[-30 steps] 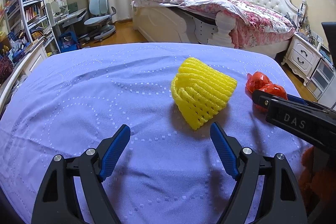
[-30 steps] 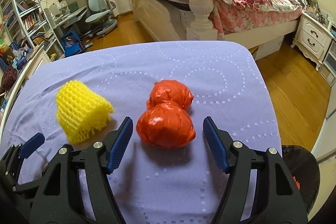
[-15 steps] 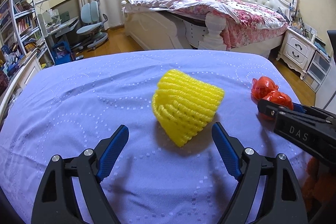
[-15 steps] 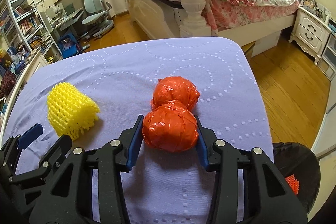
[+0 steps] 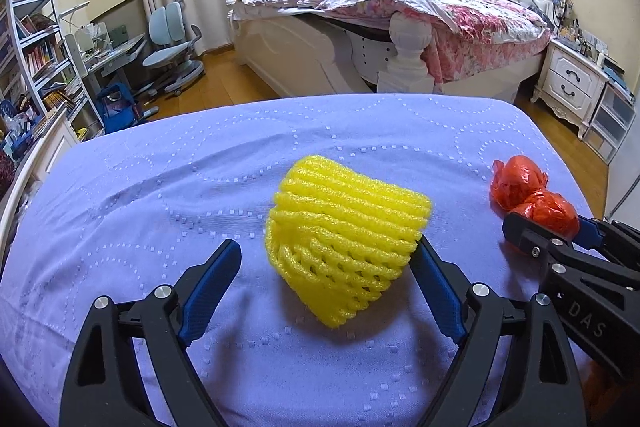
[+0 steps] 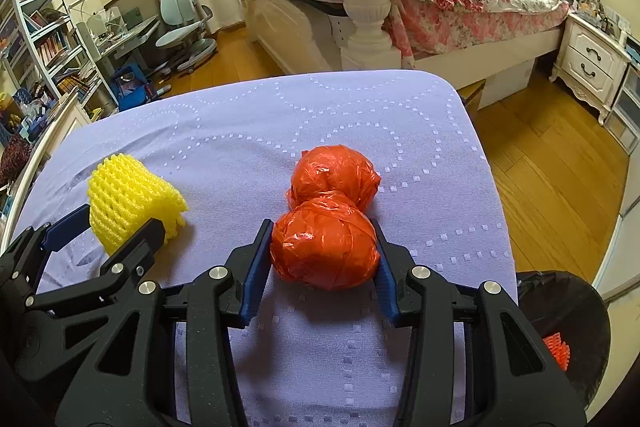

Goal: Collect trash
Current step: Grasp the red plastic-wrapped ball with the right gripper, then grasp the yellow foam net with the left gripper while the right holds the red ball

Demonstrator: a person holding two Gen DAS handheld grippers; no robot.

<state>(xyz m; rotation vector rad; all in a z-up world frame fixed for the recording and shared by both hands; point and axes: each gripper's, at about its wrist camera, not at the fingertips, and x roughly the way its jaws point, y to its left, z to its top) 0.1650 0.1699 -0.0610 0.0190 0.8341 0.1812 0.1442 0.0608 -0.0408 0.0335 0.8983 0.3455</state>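
While we are looking along the left gripper (image 5: pixel 326 283), we are seeing its jaws standing wide and opening a little further, with the yellow foam net (image 5: pixel 346 237) lying between them on the lilac-covered desk (image 5: pixel 160 187). The right-hand pad is just beside the net, perhaps brushing its edge; the other pad is well apart from it, so nothing is being squeezed yet. To do this step well, we are judging that the net wants centring between the pads, and that the close should be slow, since the soft mesh will likely crush and slip unless the pads are biting across its thicker middle. At the right edge, the right gripper (image 5: pixel 548 227) is sitting around the orange bag bundle (image 5: pixel 528 195).

Turning to the right wrist view, we are seeing the right gripper (image 6: pixel 324 267) with its jaws narrowed onto the nearer lobe of the orange bag bundle (image 6: pixel 328 223), both pads pressing its sides while it is resting on the desk (image 6: pixel 400 115). We are judging that a straight, steady lift will be keeping the slick plastic from sliding out. The black bin (image 6: pixel 568 327) is standing just past the desk's right edge, with the yellow foam net (image 6: pixel 128 199) and the left gripper (image 6: pixel 108 231) off to the left.
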